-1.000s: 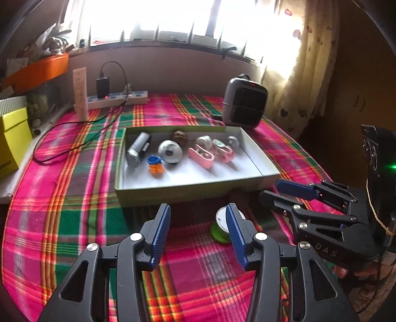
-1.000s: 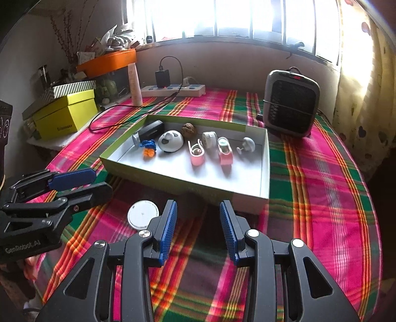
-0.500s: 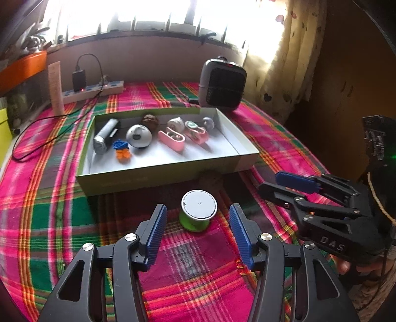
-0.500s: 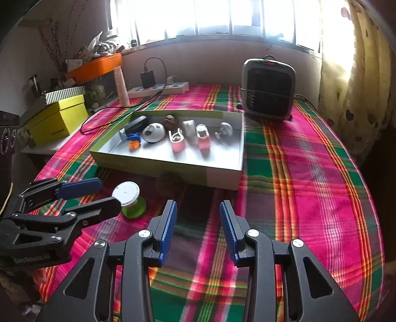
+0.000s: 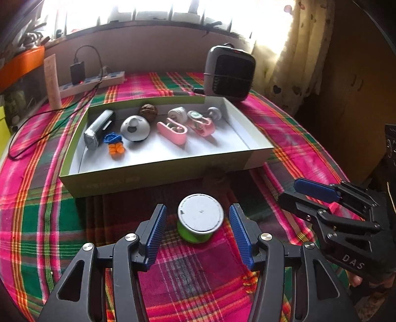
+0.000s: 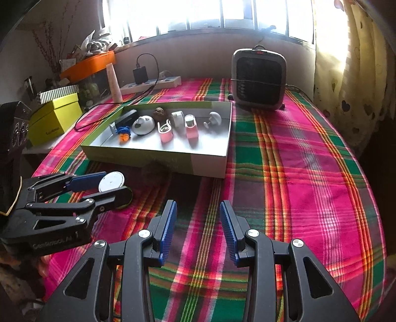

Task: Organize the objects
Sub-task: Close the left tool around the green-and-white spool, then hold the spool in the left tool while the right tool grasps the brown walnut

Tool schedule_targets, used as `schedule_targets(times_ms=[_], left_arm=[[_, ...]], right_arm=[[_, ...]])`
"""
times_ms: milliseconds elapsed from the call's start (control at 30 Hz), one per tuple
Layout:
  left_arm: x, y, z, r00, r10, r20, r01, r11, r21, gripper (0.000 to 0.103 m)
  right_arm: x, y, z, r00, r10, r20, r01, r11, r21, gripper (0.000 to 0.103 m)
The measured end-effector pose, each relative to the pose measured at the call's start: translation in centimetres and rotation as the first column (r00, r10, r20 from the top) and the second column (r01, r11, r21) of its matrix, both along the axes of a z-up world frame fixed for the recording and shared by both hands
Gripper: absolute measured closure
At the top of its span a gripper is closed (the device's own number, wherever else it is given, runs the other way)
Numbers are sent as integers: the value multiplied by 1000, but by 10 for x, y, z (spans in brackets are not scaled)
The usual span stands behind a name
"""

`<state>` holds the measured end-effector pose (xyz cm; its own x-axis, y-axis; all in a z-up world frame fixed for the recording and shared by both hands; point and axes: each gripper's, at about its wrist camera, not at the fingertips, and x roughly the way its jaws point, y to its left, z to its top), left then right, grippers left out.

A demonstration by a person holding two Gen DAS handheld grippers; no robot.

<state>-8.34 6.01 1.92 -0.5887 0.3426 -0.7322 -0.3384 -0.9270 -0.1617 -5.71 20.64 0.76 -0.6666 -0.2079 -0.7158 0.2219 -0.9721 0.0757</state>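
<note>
Left wrist: left gripper angled down, jaws astride green spool, untouched.

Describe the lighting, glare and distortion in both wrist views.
Left wrist view: window blown out white, fisheye bends the box edges, dark corners. Right wrist view: same window glare, sheen on the box floor, curtain backlit, plaid tablecloth bulges; both sharp.

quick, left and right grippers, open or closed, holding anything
left gripper: open, jaws either side of the green spool, pads not touching it
right gripper: open, nothing between its jaws
</note>
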Motion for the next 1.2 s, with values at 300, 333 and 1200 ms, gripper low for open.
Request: schedule_targets(times_ms=[300, 333, 1200], left_arm=[[-5, -5, -5, 1000, 28, 10, -28, 1000, -8, 72], [-5, -6, -5, 1000, 29, 9, -29, 1000, -7, 72], [-4, -50, -7, 992, 126, 12, -127, 991, 37, 87]], right_arm=[[-5, -6, -3, 1000, 18, 14, -18, 1000, 8, 65], [-6, -6, -3, 1000, 19, 16, -19, 1000, 9, 65], [-30, -52, -6, 994, 101, 40, -103, 994, 41, 65]])
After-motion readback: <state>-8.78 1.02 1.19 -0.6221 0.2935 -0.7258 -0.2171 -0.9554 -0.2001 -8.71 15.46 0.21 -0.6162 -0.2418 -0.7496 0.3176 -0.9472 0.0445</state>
